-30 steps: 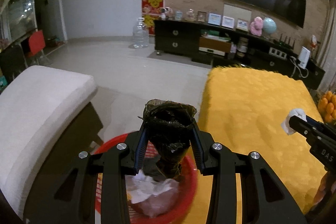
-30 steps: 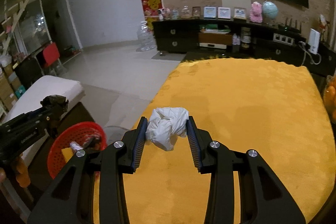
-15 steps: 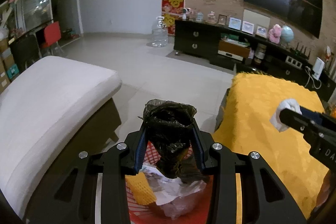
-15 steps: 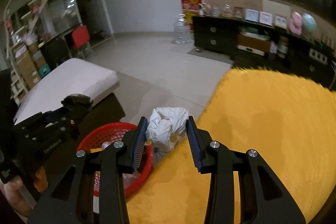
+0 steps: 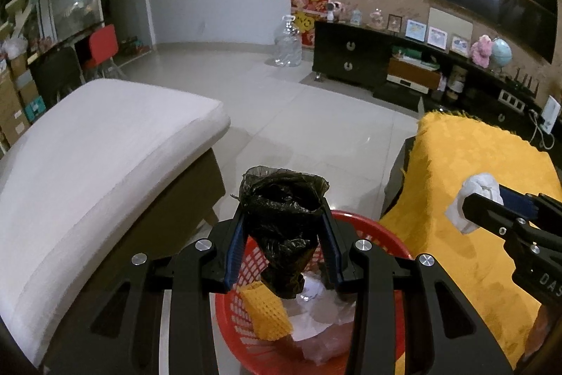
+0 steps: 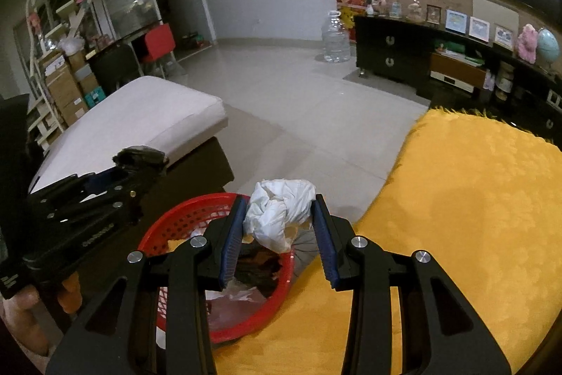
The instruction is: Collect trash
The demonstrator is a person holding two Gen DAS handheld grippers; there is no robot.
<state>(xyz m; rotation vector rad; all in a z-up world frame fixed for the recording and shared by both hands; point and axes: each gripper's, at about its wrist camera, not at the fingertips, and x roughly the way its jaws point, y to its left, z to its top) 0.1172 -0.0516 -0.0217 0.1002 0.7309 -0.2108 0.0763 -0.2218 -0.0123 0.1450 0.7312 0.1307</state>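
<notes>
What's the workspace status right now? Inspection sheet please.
Surface: yellow cloth over the table, bare where visible.
Job's things: red basket beside the table, already holding yellow mesh and wrappers; black bag and white wad above it.
Clutter: nothing seen on the cloth.
Grippers: left tool shut on black bag; right tool shut on white wad.
Cables: white cord by the TV cabinet.
Surroundings: white cushioned bench, water jug.
</notes>
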